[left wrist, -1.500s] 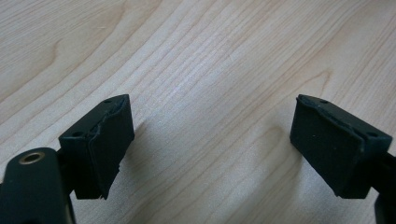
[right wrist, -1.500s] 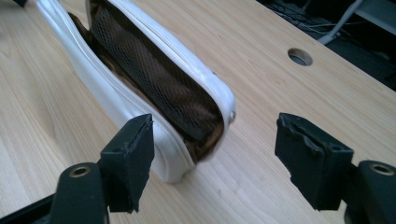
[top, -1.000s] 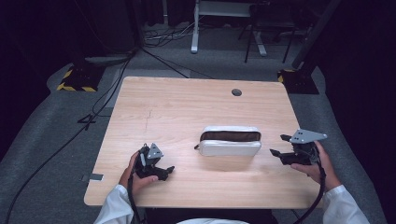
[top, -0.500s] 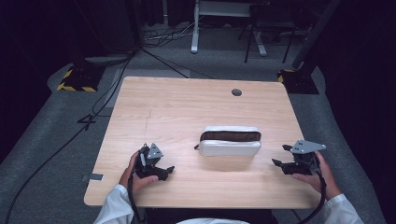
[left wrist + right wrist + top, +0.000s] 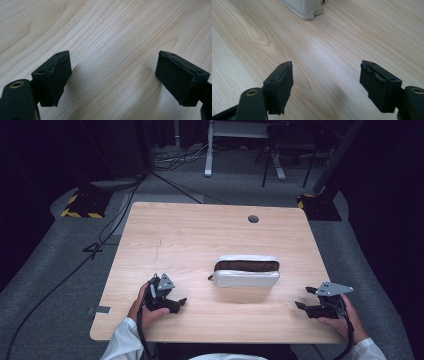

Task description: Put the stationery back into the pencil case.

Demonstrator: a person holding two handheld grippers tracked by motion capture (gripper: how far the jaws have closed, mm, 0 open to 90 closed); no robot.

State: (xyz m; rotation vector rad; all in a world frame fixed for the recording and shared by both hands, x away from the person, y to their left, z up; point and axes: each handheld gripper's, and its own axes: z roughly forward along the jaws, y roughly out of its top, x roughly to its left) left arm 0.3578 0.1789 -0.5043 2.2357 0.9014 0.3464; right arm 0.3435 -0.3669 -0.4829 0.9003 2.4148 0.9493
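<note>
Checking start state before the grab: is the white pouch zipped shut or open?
Open. In the high view the white pouch lies flat on the table, its top gaping to show a dark brown inside. Contents cannot be told.

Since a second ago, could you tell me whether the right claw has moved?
Yes. In the high view the right claw has come down and toward the table's near edge, while the white pouch stayed put. Its jaws are open and empty.

High view: fixed above the near edge, facing forward and down over the whole tabletop (image 5: 200, 235). Both gripper views: low, close to the wood, looking along their own jaws. The right gripper view shares the pouch (image 5: 305, 8) with the high view.
</note>
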